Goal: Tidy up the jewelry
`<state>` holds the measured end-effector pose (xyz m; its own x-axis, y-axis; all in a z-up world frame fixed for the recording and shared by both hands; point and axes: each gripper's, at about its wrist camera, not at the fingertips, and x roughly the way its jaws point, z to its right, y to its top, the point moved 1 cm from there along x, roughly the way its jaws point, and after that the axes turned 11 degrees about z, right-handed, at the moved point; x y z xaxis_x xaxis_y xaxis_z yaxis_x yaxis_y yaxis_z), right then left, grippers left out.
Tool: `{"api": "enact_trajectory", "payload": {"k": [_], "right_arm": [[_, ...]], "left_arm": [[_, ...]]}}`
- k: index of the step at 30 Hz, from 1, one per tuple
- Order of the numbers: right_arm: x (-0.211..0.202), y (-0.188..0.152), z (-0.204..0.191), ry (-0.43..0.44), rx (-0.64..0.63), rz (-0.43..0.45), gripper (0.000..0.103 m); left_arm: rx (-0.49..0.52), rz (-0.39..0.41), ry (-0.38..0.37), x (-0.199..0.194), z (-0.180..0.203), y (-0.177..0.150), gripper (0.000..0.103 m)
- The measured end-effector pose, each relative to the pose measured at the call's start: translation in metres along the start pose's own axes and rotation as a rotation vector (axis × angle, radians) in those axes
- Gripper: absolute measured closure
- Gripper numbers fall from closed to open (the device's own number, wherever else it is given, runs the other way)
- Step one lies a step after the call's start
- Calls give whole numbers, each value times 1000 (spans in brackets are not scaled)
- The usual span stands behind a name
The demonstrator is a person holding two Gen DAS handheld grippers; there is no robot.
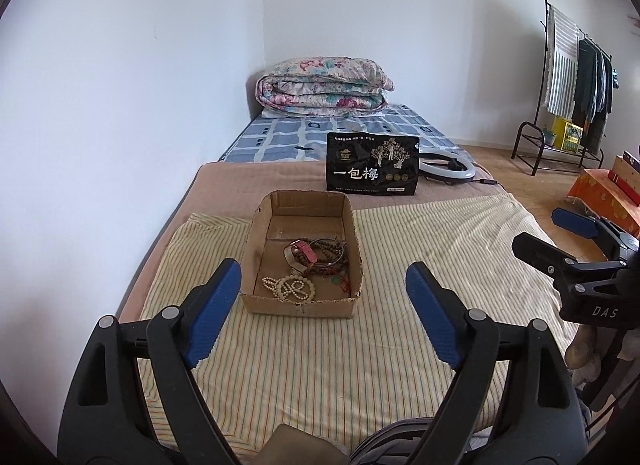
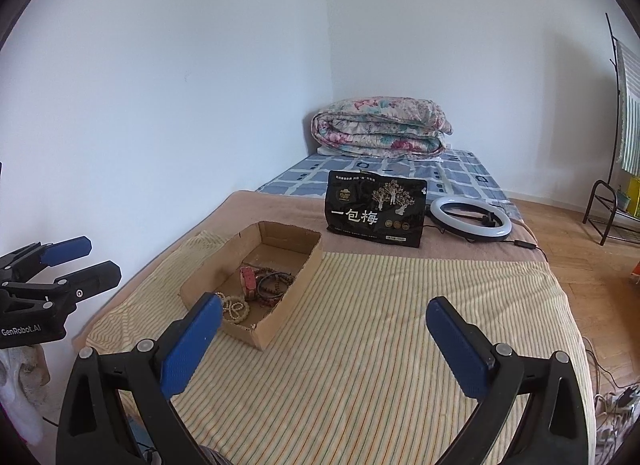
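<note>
Matt cardboard box (image 1: 304,249), glossy plastic pouch (image 1: 372,163), striped cloth (image 1: 420,257), textured rubbery tool pads (image 1: 216,305).

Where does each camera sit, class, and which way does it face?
Left wrist: on the left claw, facing up the bed at the cardboard box; the right claw shows at the right edge.
Right wrist: on the right claw, same heading; the left claw shows at the left edge.
Shared: box, black snack bag, ring light, folded quilt.
</note>
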<state>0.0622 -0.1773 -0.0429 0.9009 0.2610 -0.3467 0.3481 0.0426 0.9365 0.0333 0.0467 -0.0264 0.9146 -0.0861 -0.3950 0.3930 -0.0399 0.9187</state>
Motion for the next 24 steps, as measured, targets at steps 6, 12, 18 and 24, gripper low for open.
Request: {"api": "enact_trajectory", "payload": {"k": [6, 12, 18, 24], "right_arm": [[-6, -1, 2, -12, 4, 9, 0], [-7, 0, 5, -21, 10, 15, 0], [-12, 1, 3, -27, 2, 25, 0], [-13, 0, 2, -29, -1, 28, 0]], "left_arm": [[25, 22, 11, -8, 7, 0, 7], [32, 22, 29, -10, 12, 1, 1], [28, 24, 38, -14, 11, 2, 1], [35, 27, 40, -15, 12, 4, 1]]}}
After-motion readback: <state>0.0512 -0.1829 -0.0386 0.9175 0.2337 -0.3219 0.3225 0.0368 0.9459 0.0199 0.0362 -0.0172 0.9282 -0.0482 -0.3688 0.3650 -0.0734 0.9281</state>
